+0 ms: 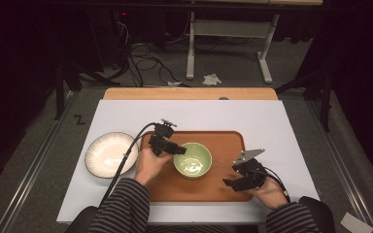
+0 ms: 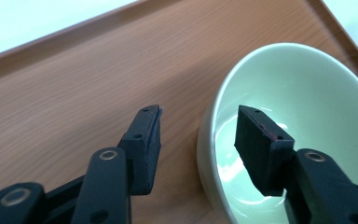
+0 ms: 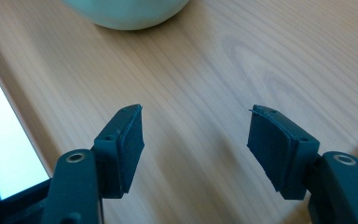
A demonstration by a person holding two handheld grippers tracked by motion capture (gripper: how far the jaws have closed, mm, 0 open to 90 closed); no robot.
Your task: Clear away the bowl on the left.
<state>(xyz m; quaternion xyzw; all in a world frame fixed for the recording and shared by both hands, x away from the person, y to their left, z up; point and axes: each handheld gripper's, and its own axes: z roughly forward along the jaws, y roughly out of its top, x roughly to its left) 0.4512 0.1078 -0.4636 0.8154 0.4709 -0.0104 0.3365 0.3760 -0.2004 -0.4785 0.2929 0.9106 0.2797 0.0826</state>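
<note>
the left claw (image 2: 198, 123) stood spread astride the near-left rim of the bowl (image 2: 307, 88), one jaw inside, not pinching; the right claw (image 3: 196, 128) was spread too, farther off.

On my feed the bowl (image 1: 193, 159) is pale green, glossy inside, sitting on a warm brown wood-grain tray (image 1: 223, 143). Left of centre there's a cream plate (image 1: 110, 154) with fine radial streaks and a dark rim. Both grippers are plain black, the tabletop (image 1: 272, 121) white, and the sleeves (image 1: 121, 208) at the bottom edge striped grey and dark.
</note>
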